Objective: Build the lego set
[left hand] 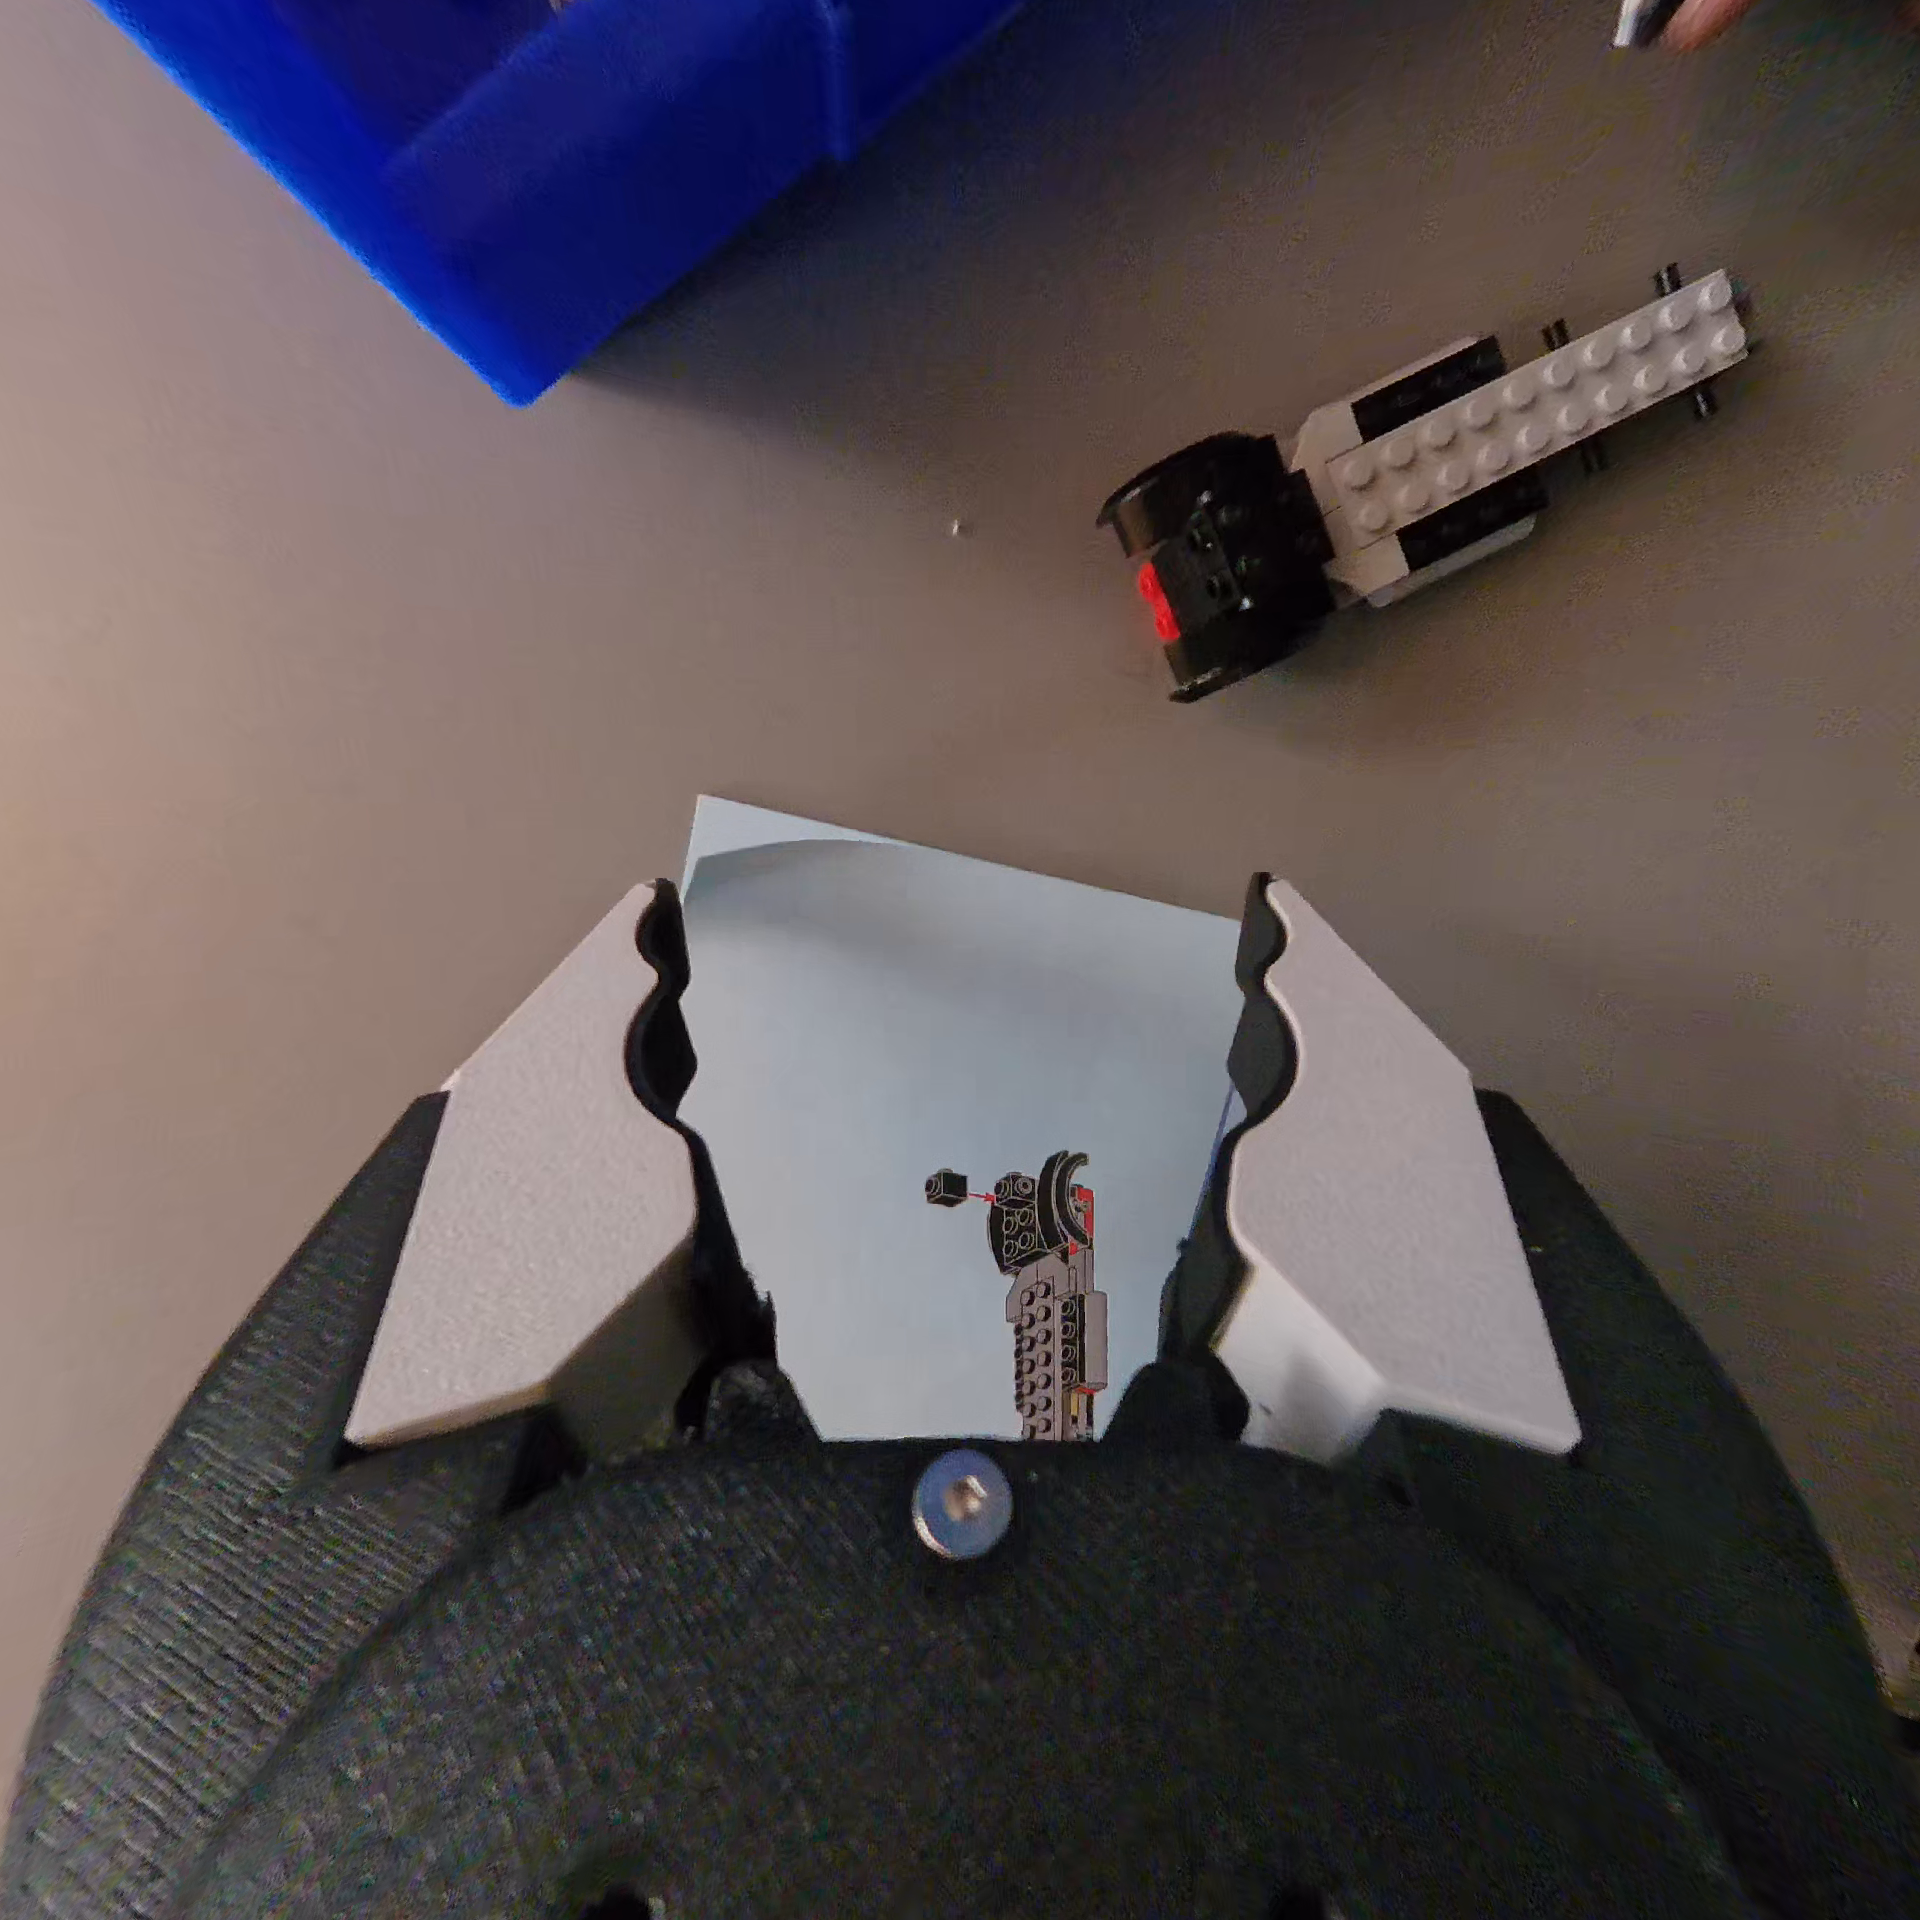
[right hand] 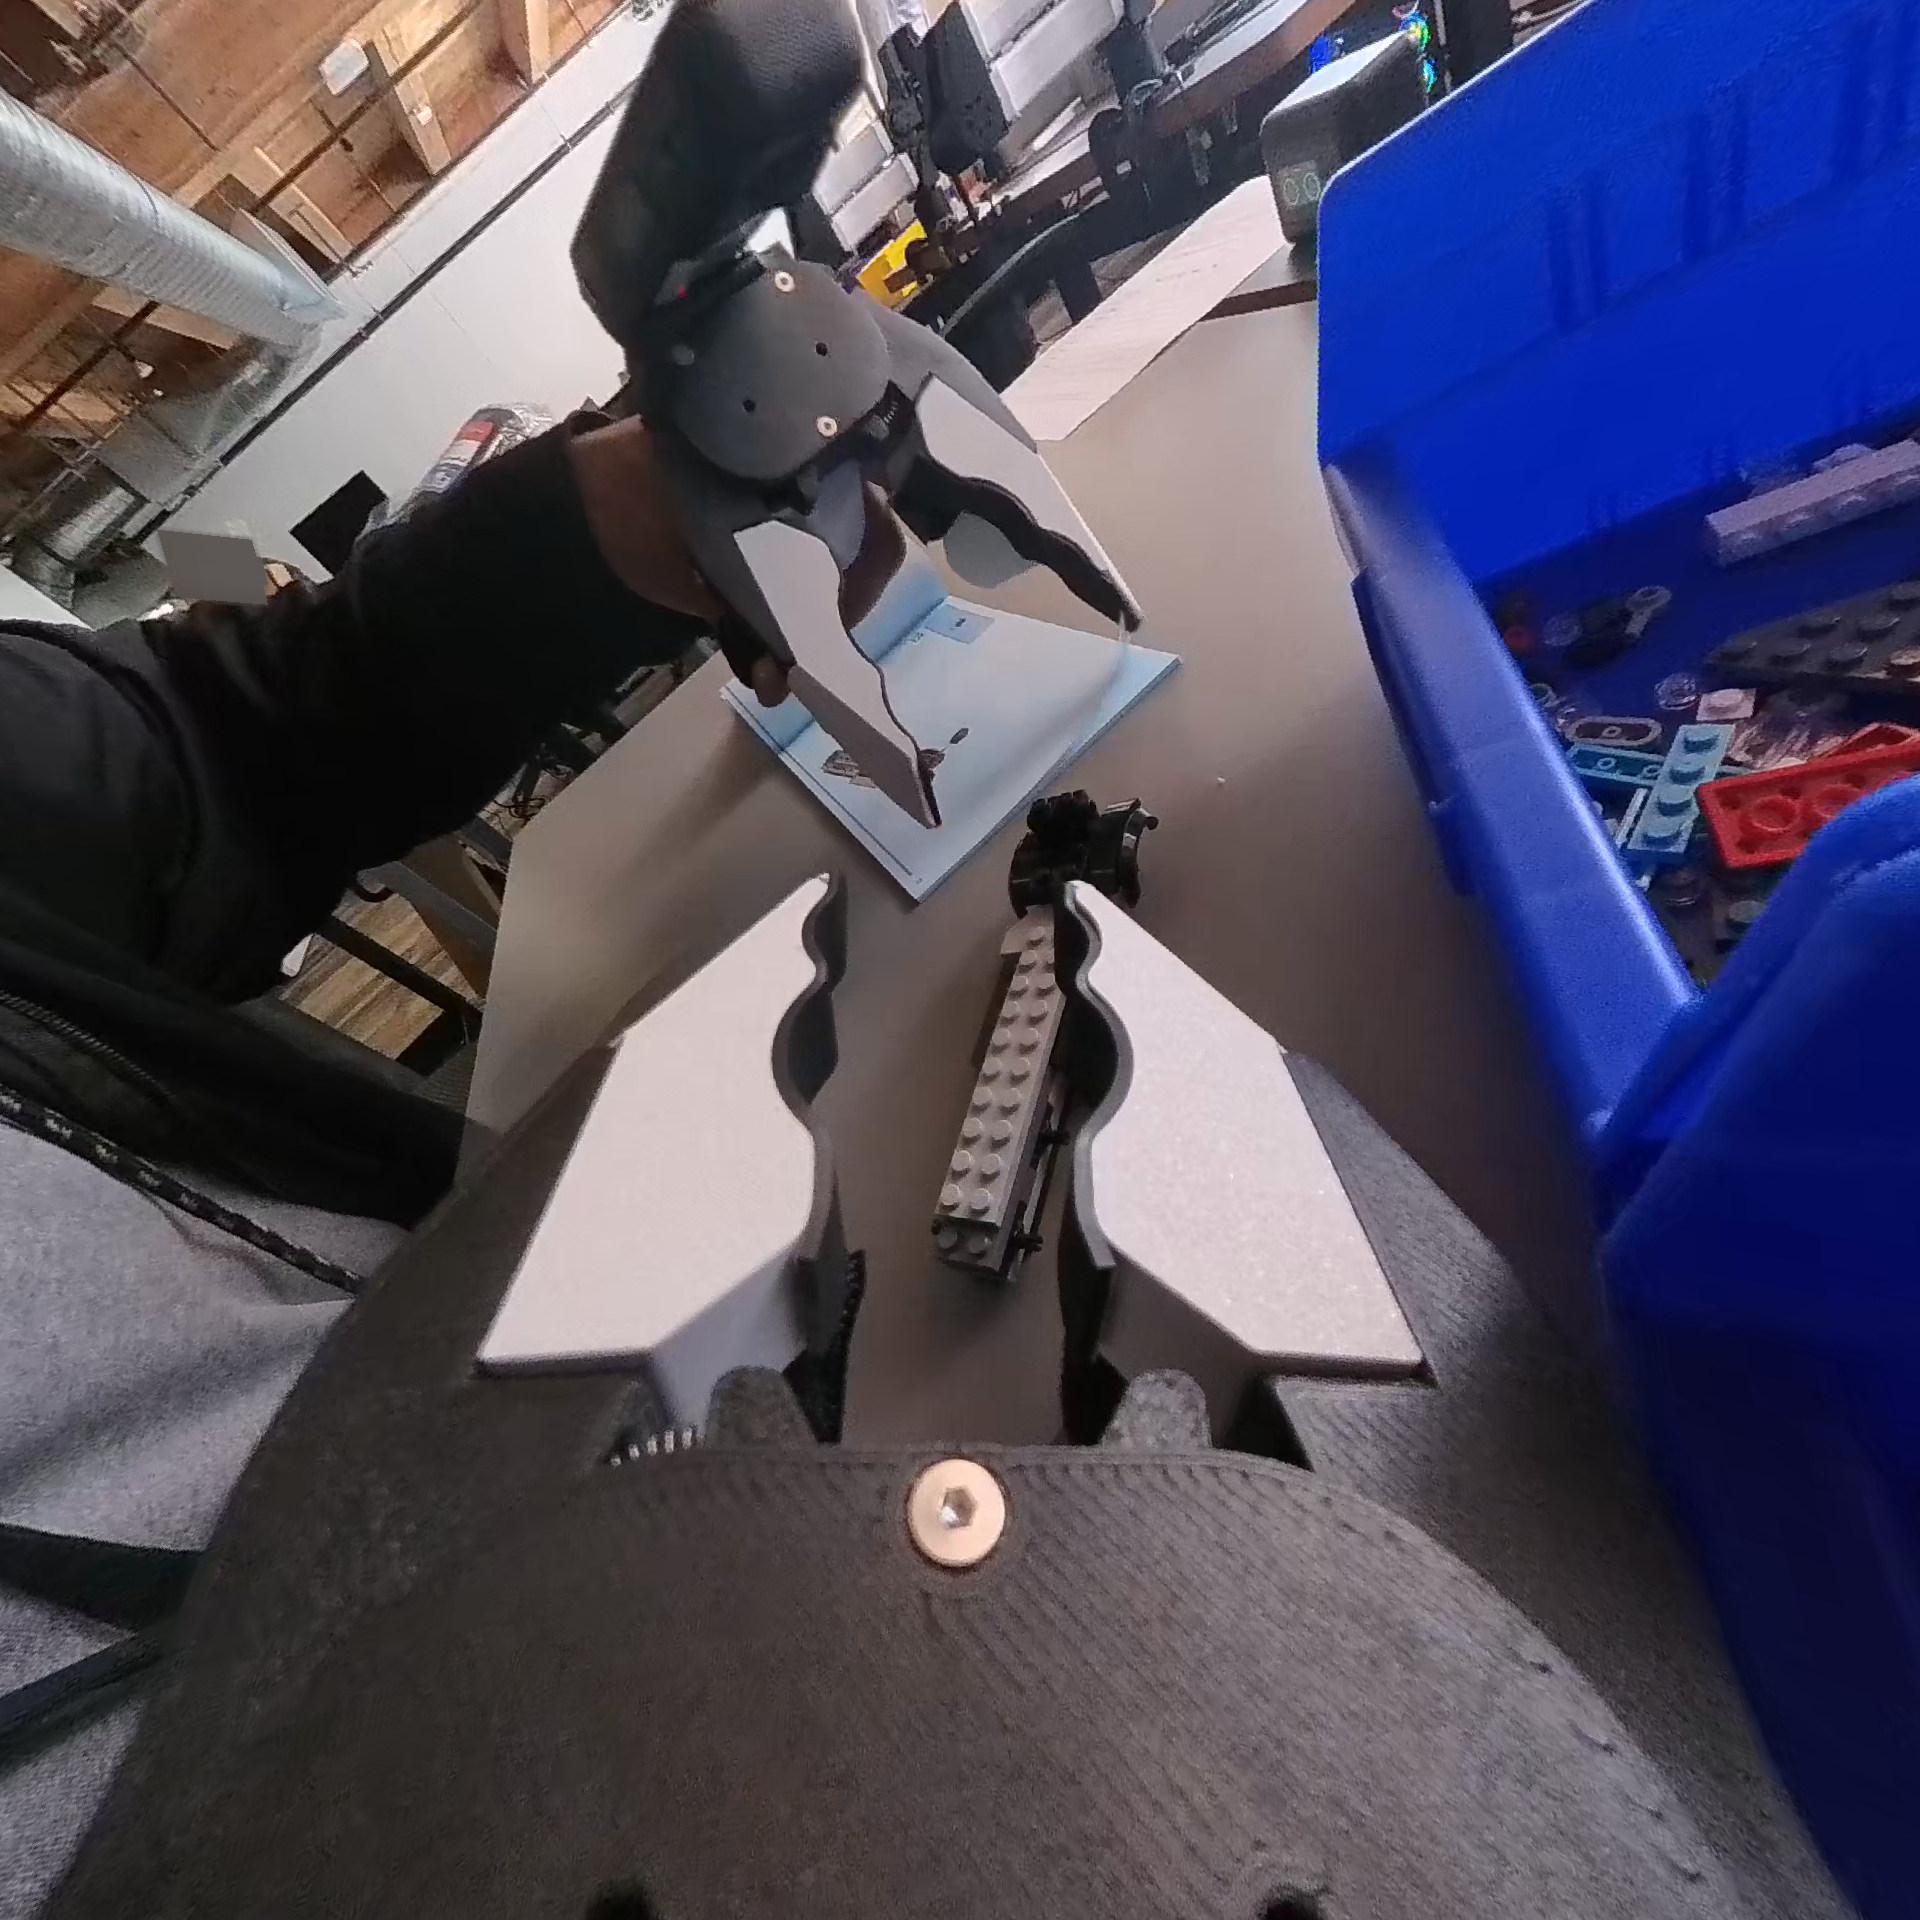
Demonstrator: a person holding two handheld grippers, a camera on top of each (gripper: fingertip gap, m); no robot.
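The partly built lego model [left hand: 1434, 468] lies on the grey table: a long light-grey studded plate with black parts and a red brick at one end. In the right wrist view the lego model [right hand: 1003, 1101] lies lengthwise between my right gripper's [right hand: 951, 894] open fingers, close to the right finger. I cannot tell if it touches. My left gripper [left hand: 961, 894] is open and empty above the light-blue instruction booklet [left hand: 935, 1039], which lies open on the table. It also shows in the right wrist view [right hand: 1029, 722], held by a hand over the booklet [right hand: 987, 831].
A blue bin [right hand: 1507, 416] holding several loose bricks [right hand: 1766, 779] stands to the right of the model, and another blue bin [right hand: 1818, 1247] is nearer. The bin [left hand: 582, 156] is far left in the left wrist view. A black-sleeved arm [right hand: 364, 675] reaches in from the left.
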